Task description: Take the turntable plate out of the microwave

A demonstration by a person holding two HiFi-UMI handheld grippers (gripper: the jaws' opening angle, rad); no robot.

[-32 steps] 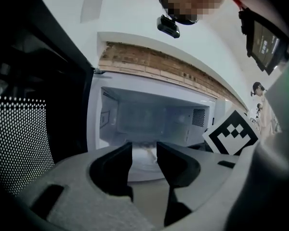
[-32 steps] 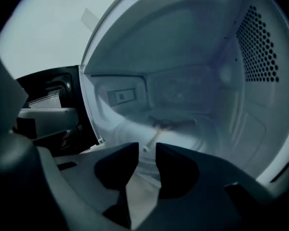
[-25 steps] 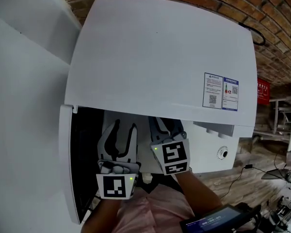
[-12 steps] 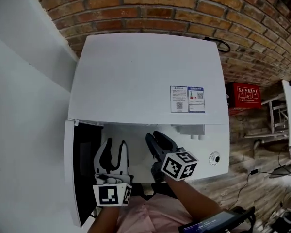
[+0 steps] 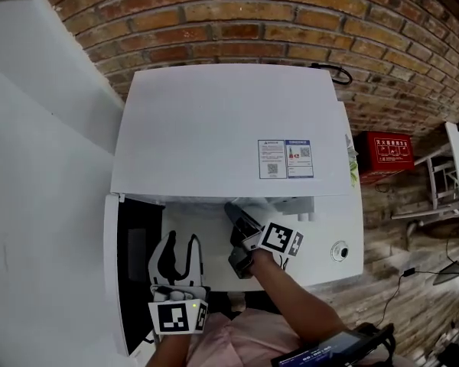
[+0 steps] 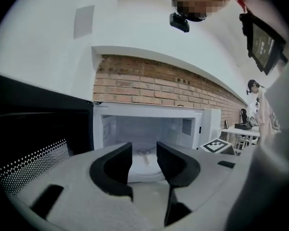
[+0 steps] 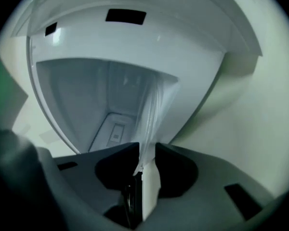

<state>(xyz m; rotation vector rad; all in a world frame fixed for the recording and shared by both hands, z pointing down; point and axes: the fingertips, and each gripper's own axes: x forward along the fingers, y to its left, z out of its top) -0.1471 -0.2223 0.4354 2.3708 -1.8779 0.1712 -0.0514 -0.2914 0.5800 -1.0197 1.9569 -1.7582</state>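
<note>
Turntable plate [image 7: 151, 105] blurred, edge-on between fingers [image 7: 178, 167] of the right gripper [image 7: 145, 149]

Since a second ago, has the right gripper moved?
Yes. Against the microwave, the right gripper has rolled onto its side at the opening; its jaws have just been closing with the rim of the glass plate between them.

Inside the open microwave [image 5: 229, 128], the floor of the cavity [image 6: 144, 129] carries the glass turntable plate [image 6: 144, 173], which I see lying at its middle. What the microwave itself stands on I cannot see. To the microwave's right runs a wooden plank floor [image 5: 382, 281], and a red box [image 5: 389, 153] stands on it against the brick wall [image 5: 214, 21].
</note>
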